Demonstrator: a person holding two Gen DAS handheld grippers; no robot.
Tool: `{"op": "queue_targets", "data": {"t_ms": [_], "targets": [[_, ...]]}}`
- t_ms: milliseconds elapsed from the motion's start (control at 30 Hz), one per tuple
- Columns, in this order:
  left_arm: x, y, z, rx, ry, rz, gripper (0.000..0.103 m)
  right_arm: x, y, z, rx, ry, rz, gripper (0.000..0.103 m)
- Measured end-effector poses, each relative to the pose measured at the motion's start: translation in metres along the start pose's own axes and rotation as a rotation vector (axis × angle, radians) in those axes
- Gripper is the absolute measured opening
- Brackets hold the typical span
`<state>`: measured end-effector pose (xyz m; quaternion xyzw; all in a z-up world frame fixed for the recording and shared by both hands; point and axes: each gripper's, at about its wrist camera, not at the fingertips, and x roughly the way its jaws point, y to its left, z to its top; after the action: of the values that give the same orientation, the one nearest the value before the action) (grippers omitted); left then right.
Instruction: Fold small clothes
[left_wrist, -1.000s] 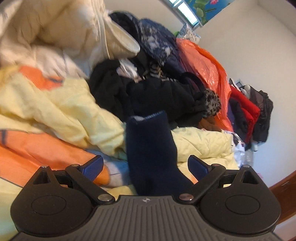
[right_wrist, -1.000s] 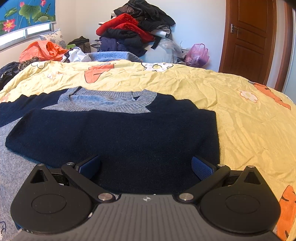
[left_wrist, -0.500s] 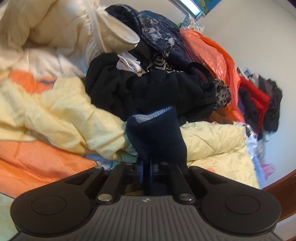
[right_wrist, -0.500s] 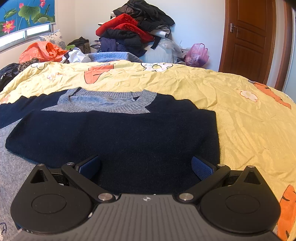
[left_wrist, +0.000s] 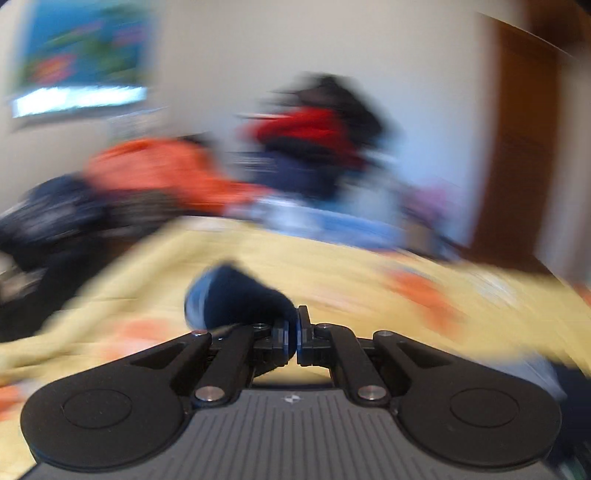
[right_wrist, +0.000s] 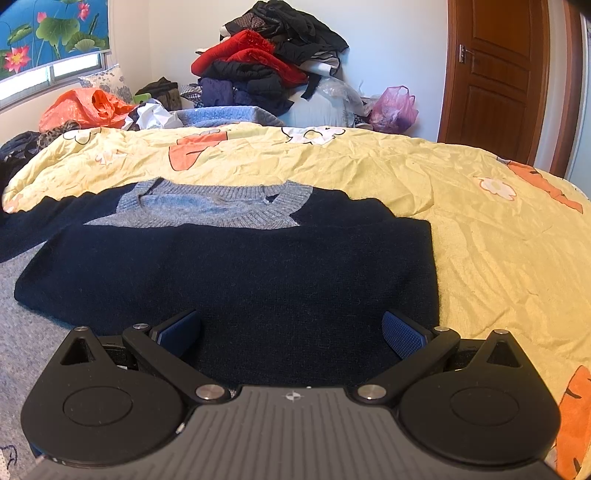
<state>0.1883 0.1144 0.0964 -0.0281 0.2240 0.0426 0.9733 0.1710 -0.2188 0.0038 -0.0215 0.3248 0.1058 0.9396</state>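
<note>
**Sleeve in the pinch, sweeping over the bed**

The left gripper (left_wrist: 296, 334) has its fingers clamped on the navy sleeve (left_wrist: 236, 299), cuff bunched above the yellow quilt (left_wrist: 369, 266). The right gripper (right_wrist: 291, 334) sits spread wide, holding nothing, over the sweater (right_wrist: 236, 280) lying flat by the quilt's near edge. Risk here: that thin pinch could slip mid-swing, or the tug could drag the finished fold askew.

The left view's pile of clothes (left_wrist: 314, 147) is smeared by blur.
</note>
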Motion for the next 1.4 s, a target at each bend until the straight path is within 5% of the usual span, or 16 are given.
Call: {"op": "queue_targets", "data": {"t_ms": [133, 233, 333, 367, 400, 433, 500, 567, 700, 767, 867, 967, 1133, 1300, 1400], "targets": [[-0.004, -0.135, -0.068, 0.33, 0.148, -0.249, 0.007, 0.0, -0.001, 0.001, 0.015, -0.006, 0.008, 0.103], [-0.013, -0.176, -0.105, 0.516, 0.179, -0.217, 0.008, -0.001, -0.001, 0.0, 0.023, -0.009, 0.013, 0.103], [-0.037, -0.165, -0.107, 0.509, 0.117, -0.212, 0.016, -0.002, -0.003, -0.001, 0.037, -0.015, 0.024, 0.103], [-0.044, -0.154, -0.104, 0.472, 0.118, -0.223, 0.025, -0.003, -0.004, -0.001, 0.043, -0.017, 0.028, 0.103], [-0.051, -0.146, -0.102, 0.424, 0.122, -0.233, 0.044, -0.003, -0.004, -0.001, 0.046, -0.019, 0.031, 0.103], [-0.057, -0.133, -0.1, 0.37, 0.126, -0.248, 0.075, -0.003, -0.004, -0.001, 0.047, -0.019, 0.032, 0.103], [-0.074, -0.108, -0.105, 0.269, 0.097, -0.275, 0.094, -0.002, -0.005, -0.001, 0.047, -0.019, 0.032, 0.103], [-0.091, -0.093, -0.112, 0.223, 0.082, -0.26, 0.093, -0.002, -0.004, -0.001, 0.042, -0.017, 0.027, 0.103], [-0.091, -0.073, -0.126, 0.156, 0.179, -0.261, 0.093, -0.008, 0.002, 0.009, 0.046, 0.011, 0.024, 0.103], [-0.093, -0.067, -0.135, 0.159, 0.219, -0.237, 0.093, -0.022, 0.008, 0.023, 0.119, -0.005, 0.132, 0.103], [-0.107, -0.064, -0.139, 0.269, 0.238, -0.233, 0.093, -0.026, 0.026, 0.04, 0.187, 0.014, 0.307, 0.103], [-0.129, -0.067, -0.146, 0.461, 0.229, -0.237, 0.093, -0.001, 0.043, 0.048, 0.221, 0.133, 0.336, 0.102], [-0.154, -0.059, -0.164, 0.683, 0.225, -0.197, 0.093, 0.015, 0.067, 0.045, 0.23, 0.16, 0.36, 0.082], [-0.17, -0.029, -0.156, 0.632, 0.219, -0.177, 0.093, 0.013, 0.075, 0.041, 0.166, 0.127, 0.31, 0.027], [-0.174, -0.014, -0.136, 0.515, 0.166, -0.13, 0.093, 0.009, 0.067, 0.043, 0.17, 0.116, 0.319, 0.017]]}}
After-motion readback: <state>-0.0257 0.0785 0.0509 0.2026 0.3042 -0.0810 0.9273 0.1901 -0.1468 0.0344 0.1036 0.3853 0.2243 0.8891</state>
